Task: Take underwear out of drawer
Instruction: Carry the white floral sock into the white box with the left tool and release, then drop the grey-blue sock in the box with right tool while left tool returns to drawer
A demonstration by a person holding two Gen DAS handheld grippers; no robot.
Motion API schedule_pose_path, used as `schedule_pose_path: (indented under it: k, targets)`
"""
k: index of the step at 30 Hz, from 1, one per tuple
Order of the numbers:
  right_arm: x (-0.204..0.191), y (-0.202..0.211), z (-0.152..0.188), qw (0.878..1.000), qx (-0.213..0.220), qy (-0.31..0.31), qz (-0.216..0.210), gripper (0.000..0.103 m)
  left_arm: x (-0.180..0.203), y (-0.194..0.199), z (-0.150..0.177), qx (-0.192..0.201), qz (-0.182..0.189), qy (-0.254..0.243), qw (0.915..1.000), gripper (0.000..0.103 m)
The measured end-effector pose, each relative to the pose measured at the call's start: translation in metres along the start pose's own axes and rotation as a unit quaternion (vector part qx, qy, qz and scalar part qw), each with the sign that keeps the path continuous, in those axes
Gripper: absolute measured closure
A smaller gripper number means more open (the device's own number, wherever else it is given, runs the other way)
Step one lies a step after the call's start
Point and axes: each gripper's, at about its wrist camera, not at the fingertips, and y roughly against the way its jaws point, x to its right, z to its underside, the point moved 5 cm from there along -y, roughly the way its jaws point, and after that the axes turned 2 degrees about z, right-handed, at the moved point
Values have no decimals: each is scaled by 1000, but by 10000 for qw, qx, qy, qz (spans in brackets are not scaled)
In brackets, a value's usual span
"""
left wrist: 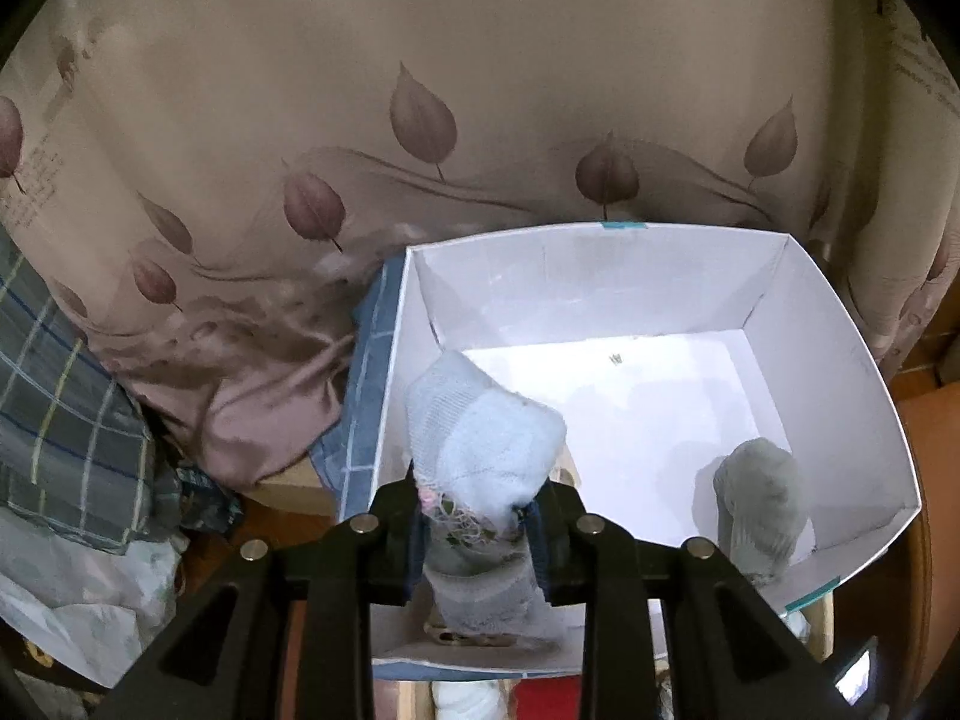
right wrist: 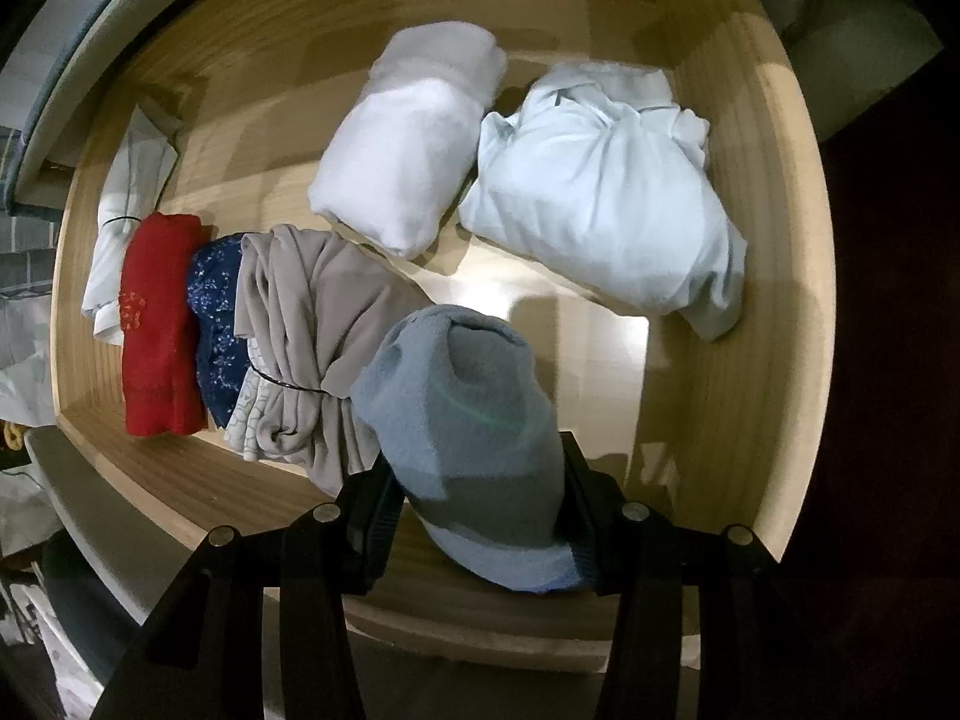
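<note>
Pinched between the pads of my left claw (left wrist: 480,525) is a pale blue rolled bundle (left wrist: 483,441), socks or underwear, I cannot tell which. Its long axis runs straight out ahead of the fingers, the far end poking over the near-left corner of a white cardboard box (left wrist: 840,324). To the right of this claw a grey rolled bundle (left wrist: 759,510) stands on the box floor against the near wall. Beyond the box hangs a leaf-printed curtain (left wrist: 420,120).

My right claw (right wrist: 480,516) points steeply down into a wooden drawer (right wrist: 714,420) and clamps a blue-and-grey rolled bundle (right wrist: 468,420), whose length also runs away from the fingers. Left of it lie a beige garment tied with a thin band (right wrist: 318,336), a navy floral piece (right wrist: 216,312), a red folded piece (right wrist: 156,324) and a white one (right wrist: 120,222) at the far left. Ahead sit a white folded bundle (right wrist: 408,138) and, to its right, a pale blue crumpled garment (right wrist: 606,192).
</note>
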Motion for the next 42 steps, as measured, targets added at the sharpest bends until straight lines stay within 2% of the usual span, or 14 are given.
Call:
schedule_pose_path:
  k: [3,8,18,23,29,34,38,42]
  targets:
    - [1,-1,0,10000,-10,-26,-12,57,1,-2,1,-50,80,5,10000,72]
    - [1,-5,-2,10000,-40,-53,7,57,4,3,3,-69,133,-40,9999,57]
    - [0,-7,-3,9999,-51,-69,59,57,-4,29,1,68,294,61,9995,53]
    - [-3,-8,-4,9999,-57,-74,100,57,-11,44,11,98,296,31,9995,53]
    - [-6,-9,-4,9998,-56,-54,159,57,-23,51,48,-107,283,12,9995,52]
    - [-9,-9,-4,9997,-29,-18,251,57,-33,42,94,-385,303,160,9987,52]
    - [-14,-3,-5,9993,138,18,342,58,-39,33,134,-425,109,379,9983,52]
    - [-13,8,-6,9988,377,-38,301,58,-35,23,166,-456,-20,387,9982,52]
